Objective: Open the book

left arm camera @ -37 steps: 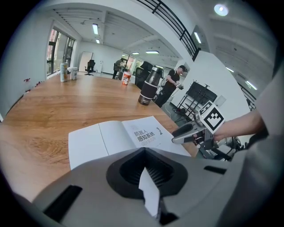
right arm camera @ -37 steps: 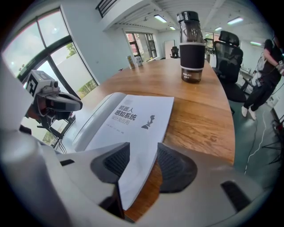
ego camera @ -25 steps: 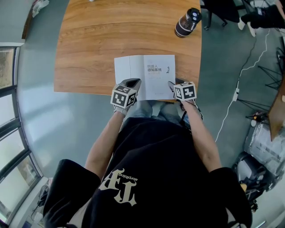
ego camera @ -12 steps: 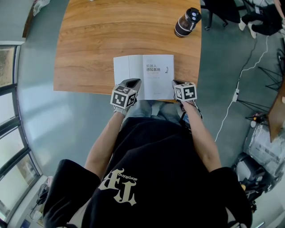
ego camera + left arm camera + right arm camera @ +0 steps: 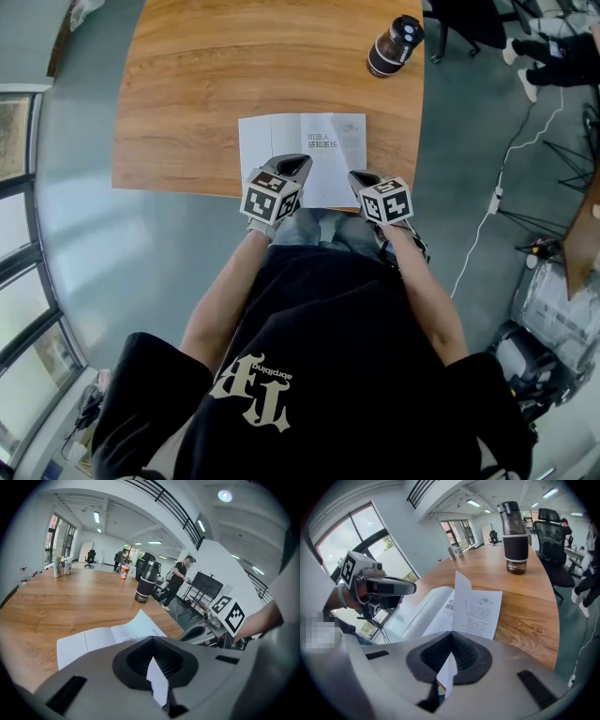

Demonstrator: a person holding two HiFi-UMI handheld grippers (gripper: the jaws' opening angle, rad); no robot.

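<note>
the right gripper (image 5: 451,639) is clamped tight on the near edge of a page (image 5: 462,602), having snapped closed within the last second. the left gripper (image 5: 151,641) is pinching a leaf (image 5: 158,686) of its own. both have come up and drawn in a touch since then, so the right-hand page now stands off the book (image 5: 302,150). the book lies spread at the near edge of the table (image 5: 234,75), well apart from the bottle (image 5: 394,45). to my eye it's already open, and this lift turns further in.
</note>
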